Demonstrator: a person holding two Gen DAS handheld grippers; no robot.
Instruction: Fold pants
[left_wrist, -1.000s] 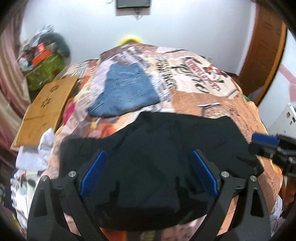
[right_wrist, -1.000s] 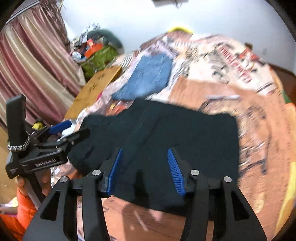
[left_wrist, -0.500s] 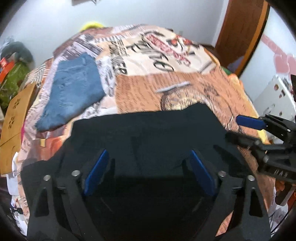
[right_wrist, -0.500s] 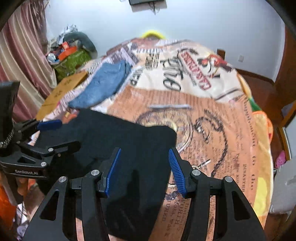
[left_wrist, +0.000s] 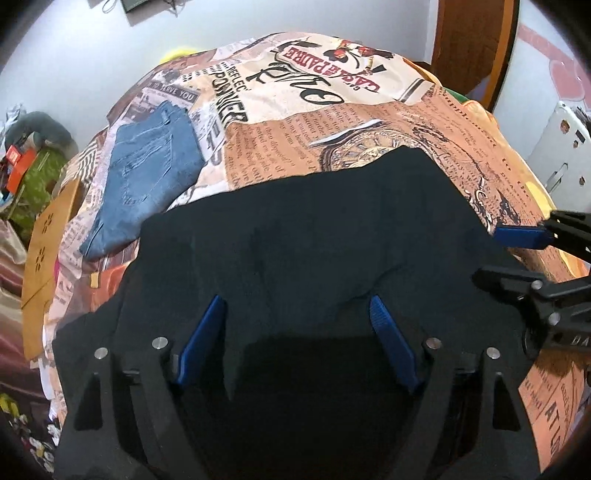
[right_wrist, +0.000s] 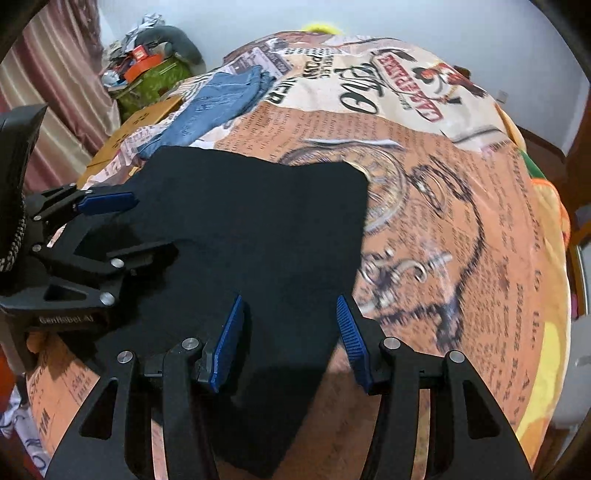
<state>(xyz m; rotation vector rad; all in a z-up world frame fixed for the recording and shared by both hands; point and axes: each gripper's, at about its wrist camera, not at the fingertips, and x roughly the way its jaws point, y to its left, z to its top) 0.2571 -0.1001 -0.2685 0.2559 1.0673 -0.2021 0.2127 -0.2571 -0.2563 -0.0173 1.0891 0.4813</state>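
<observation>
— So, what's under me right now?

— Biggest thing first: the bed (left_wrist: 369, 122), covered in a newspaper-print spread. On its near side lie the black pants (left_wrist: 314, 251), spread flat and already doubled by the look of them, one corner reaching toward the watch print. Farther back, well apart, sit folded blue jeans (left_wrist: 147, 166).

— How do I expect the pants to handle?

— I judge them soft and light, limp cloth that sags if I lift one point only. I'd take hold at the two near corners or along an edge, pinching both layers, so the fold stays square.

— And my claws?

— My left claw (left_wrist: 297, 341) hovers over the near part of the cloth, released, nothing between its blue pads (left_wrist: 201, 343). My right claw (right_wrist: 288, 341) is released too, empty, above the pants' right edge.
</observation>
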